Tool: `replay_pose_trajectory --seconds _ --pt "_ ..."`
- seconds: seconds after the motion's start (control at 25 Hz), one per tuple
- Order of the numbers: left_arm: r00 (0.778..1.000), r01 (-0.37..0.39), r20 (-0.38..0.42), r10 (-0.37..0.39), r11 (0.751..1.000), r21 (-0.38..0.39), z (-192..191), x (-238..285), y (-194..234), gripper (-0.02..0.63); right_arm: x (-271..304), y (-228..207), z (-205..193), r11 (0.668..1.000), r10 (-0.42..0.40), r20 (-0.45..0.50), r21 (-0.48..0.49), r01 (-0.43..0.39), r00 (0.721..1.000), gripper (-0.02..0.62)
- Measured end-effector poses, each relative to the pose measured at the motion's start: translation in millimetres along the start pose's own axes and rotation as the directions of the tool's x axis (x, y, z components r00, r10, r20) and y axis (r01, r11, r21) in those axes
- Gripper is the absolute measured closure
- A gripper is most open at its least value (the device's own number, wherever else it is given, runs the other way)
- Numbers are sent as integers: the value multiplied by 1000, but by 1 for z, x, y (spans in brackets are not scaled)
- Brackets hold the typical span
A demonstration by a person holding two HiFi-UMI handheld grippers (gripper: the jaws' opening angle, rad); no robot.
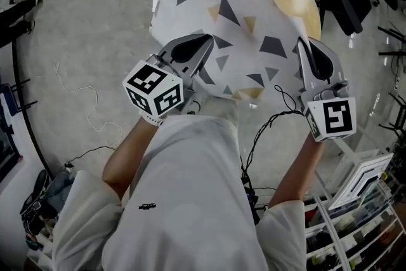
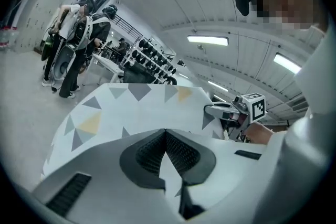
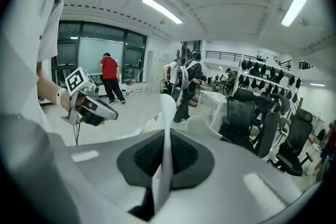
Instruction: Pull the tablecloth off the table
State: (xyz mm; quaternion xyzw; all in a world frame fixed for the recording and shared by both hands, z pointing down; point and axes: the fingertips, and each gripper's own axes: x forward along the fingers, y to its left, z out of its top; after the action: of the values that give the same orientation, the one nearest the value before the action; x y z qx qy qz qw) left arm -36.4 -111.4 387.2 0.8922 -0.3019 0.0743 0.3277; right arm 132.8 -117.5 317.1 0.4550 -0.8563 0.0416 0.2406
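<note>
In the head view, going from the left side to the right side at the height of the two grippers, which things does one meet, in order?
Thin cord on the floor → left gripper, shut on the cloth → tablecloth, stretched between both grippers → right gripper, also shut on the cloth.

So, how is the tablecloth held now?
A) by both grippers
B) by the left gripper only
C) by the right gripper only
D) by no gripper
A: the left gripper and the right gripper each have jaws shut on the tablecloth.
</note>
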Motion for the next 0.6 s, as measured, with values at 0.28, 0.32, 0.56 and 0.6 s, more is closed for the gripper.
replay_pose_trajectory --seconds 0.28,0.32,0.56,0.6 --pt "997 50 61 -50 999 5 -2 -129 4 600 -10 179 66 996 85 18 -5 -85 996 578" --pt "996 59 60 -59 998 5 -5 -144 4 599 -10 204 69 995 101 7 -21 -101 995 578" --pt "996 82 24 -82 996 23 -34 -199 -6 600 -40 293 62 994 106 -14 22 -106 994 578" --pt "997 80 20 -81 996 26 -40 -205 -9 599 -49 298 59 995 94 -11 39 -93 996 578"
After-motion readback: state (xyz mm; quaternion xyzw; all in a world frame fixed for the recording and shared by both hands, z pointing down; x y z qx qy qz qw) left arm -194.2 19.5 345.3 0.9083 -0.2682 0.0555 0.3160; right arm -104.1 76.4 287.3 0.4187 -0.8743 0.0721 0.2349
